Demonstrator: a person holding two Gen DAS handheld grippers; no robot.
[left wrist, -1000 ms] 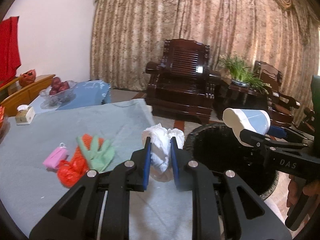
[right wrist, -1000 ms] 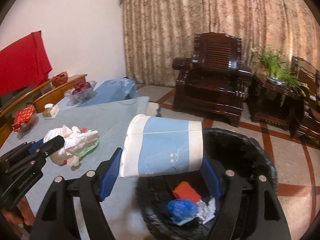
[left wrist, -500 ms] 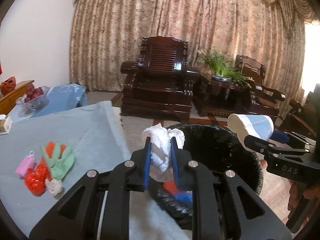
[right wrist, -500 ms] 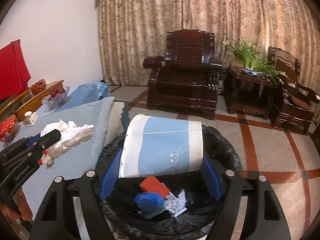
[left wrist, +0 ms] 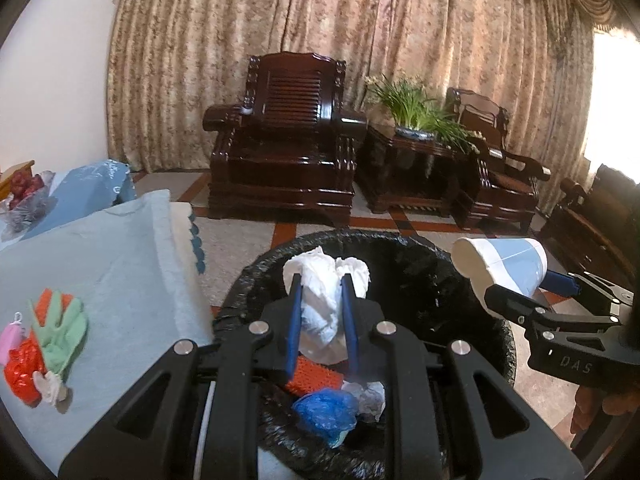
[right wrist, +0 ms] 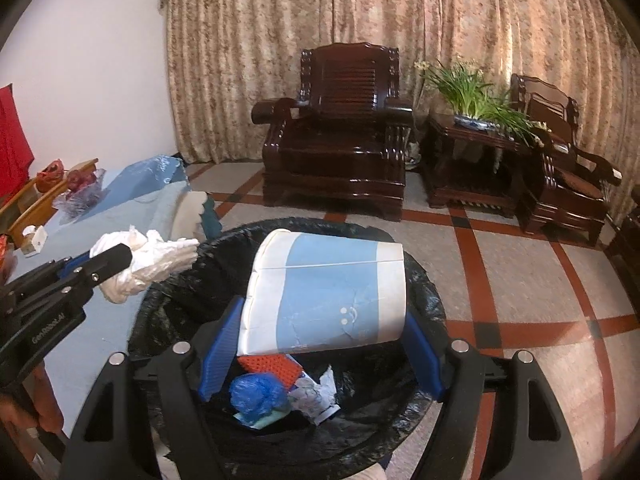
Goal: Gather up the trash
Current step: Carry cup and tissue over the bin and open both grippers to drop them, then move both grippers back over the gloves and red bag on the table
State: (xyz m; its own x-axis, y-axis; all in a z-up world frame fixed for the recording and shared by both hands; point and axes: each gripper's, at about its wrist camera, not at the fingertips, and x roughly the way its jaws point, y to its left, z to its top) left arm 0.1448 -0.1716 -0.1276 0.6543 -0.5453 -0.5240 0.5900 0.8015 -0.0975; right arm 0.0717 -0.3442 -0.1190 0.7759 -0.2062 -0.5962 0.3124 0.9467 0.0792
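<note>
White crumpled tissue (left wrist: pixel 326 304) is pinched between the narrow jaws of the left claw (left wrist: pixel 320 322), hanging directly over the black-lined bin (left wrist: pixel 492 320), which sits past the table's (left wrist: pixel 120 264) right edge. Alongside, the right claw (right wrist: pixel 320 344), jaws wide, grips a blue-and-white paper cup (right wrist: pixel 328 292) lying crosswise, also above the bin's mouth. Both loads look ready to drop straight down.

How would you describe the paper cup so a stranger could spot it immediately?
Find the black-lined bin beside the blue-covered table. Over it, the right gripper holds the paper cup sideways. Unlike the crumpled white tissue nearby, it is smooth, white and light blue.
</note>
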